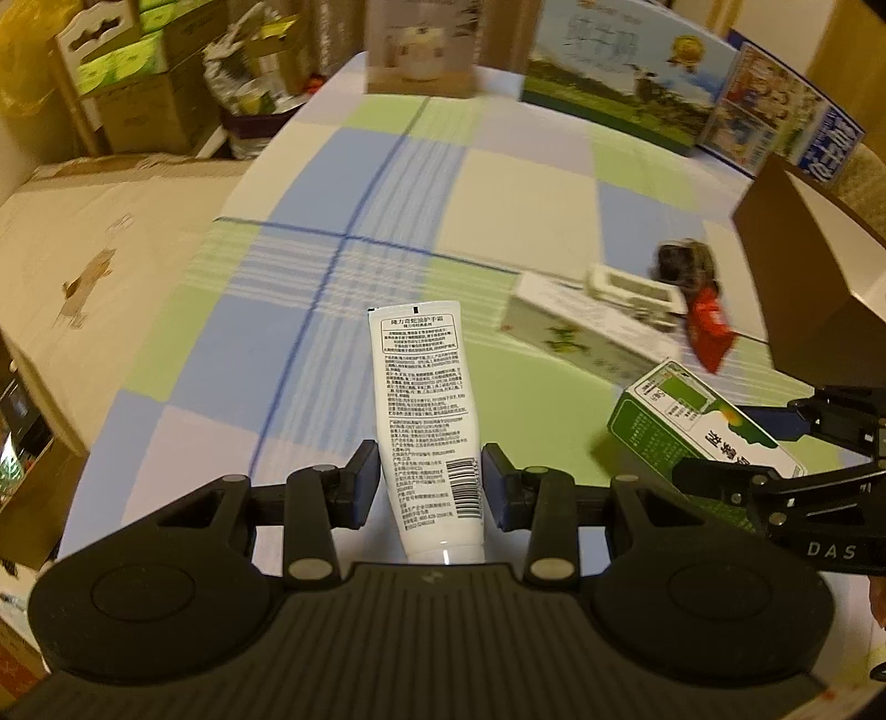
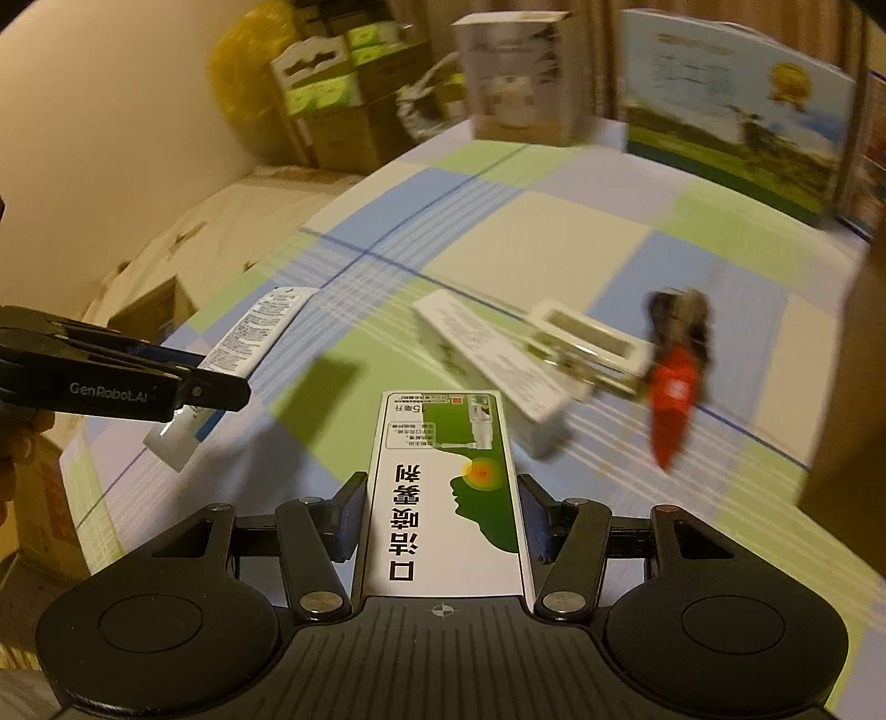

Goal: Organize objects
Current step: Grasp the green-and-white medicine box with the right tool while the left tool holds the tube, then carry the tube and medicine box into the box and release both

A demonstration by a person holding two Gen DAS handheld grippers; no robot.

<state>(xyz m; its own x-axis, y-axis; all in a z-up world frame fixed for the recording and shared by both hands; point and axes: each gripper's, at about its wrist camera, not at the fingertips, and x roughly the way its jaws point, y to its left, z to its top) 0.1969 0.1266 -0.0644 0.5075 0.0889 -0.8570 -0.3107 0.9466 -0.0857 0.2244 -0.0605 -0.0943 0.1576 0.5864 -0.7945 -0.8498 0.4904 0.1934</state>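
Note:
My left gripper (image 1: 431, 479) is shut on a white hand-cream tube (image 1: 423, 410) and holds it above the checked cloth; the tube also shows in the right wrist view (image 2: 243, 343). My right gripper (image 2: 443, 512) is shut on a green-and-white spray box (image 2: 443, 487), also seen at the right of the left wrist view (image 1: 703, 426). A long white box (image 2: 487, 354), a small white windowed box (image 2: 587, 338) and a red packet (image 2: 673, 404) with a dark object (image 2: 678, 315) lie on the cloth ahead.
A brown box (image 1: 808, 266) stands at the right. A beige carton (image 1: 421, 44) and large printed boxes (image 1: 626, 72) stand at the table's far edge. Cardboard boxes (image 1: 138, 88) are stacked off the table to the left.

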